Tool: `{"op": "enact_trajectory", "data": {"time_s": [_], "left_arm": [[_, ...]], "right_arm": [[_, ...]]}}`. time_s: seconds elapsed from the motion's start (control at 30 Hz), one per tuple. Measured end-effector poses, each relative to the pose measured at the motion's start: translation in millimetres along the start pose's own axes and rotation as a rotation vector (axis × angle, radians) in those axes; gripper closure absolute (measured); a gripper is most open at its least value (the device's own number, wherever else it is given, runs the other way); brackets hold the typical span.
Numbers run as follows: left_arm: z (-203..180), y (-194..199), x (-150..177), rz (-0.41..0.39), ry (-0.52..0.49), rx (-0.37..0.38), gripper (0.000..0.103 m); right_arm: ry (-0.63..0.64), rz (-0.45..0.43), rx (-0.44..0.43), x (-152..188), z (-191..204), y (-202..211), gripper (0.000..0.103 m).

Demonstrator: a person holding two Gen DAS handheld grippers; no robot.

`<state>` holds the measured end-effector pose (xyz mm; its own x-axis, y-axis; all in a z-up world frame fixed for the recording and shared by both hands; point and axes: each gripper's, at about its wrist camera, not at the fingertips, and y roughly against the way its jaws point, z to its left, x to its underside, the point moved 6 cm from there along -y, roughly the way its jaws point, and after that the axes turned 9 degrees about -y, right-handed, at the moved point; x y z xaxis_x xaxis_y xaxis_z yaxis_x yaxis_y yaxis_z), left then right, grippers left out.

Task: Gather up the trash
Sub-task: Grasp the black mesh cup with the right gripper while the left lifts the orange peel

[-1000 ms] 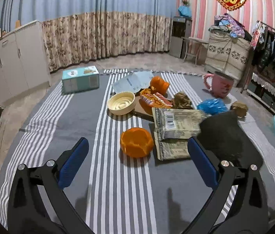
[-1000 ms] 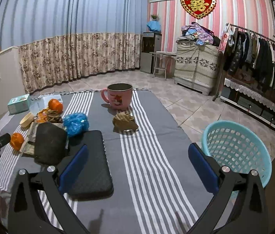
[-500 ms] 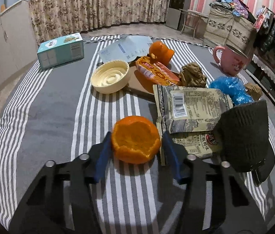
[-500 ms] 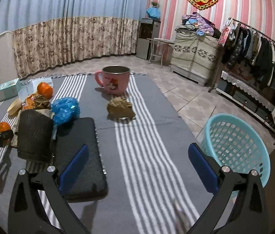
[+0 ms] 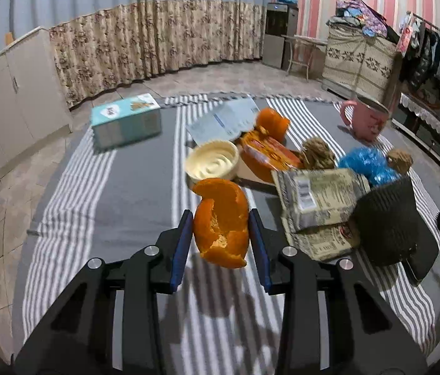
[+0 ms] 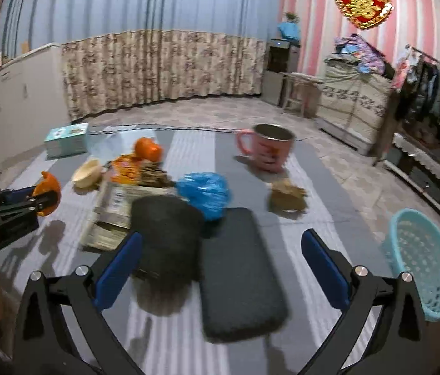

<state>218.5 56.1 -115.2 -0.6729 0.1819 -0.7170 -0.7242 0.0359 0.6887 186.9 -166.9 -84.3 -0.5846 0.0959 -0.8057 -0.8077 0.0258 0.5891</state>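
Now pinched between the just-closed pads of the left gripper [image 5: 221, 239], orange peel [image 5: 221, 222] lifted off the striped cloth [image 5: 132, 193], basket [image 6: 423, 262] far right, nearer the wide-open right gripper [image 6: 220, 268].

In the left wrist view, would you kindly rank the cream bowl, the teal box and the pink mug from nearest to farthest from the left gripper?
From the left gripper, shut on the orange peel:
1. Cream bowl, just beyond the peel.
2. Teal box, far left on the striped cloth.
3. Pink mug, far right; only slightly beyond the box.
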Motion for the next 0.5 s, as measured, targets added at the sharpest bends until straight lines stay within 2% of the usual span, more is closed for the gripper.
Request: {"op": "enact_trajectory", "data": {"time_s": [0.13, 0.23, 0.27, 0.33, 0.4, 0.5], "left_arm": [[10, 4, -2, -0.015, 0.007, -0.012, 0.068], [14, 5, -3, -0.020, 0.003, -0.020, 0.068], [15, 6, -4, -0.022, 0.000, -0.022, 0.068], [16, 7, -4, -0.021, -0.003, -0.031, 0.068], [16, 8, -5, -0.016, -0.001, -0.033, 0.068], [12, 12, -9, -0.018, 0.001, -0.030, 0.068]], "right_arm": [[0.000, 0.056, -0.020, -2, 22, -21, 0.004], [0.013, 0.139, -0.027, 3, 38, -42, 0.005], [0.027, 0.153, -0.024, 6, 42, -51, 0.008], [0.054, 0.175, -0.025, 9, 47, -58, 0.030], [0.075, 0.196, -0.038, 13, 49, -61, 0.031], [0.081, 0.171, -0.078, 12, 46, -53, 0.032]]}}
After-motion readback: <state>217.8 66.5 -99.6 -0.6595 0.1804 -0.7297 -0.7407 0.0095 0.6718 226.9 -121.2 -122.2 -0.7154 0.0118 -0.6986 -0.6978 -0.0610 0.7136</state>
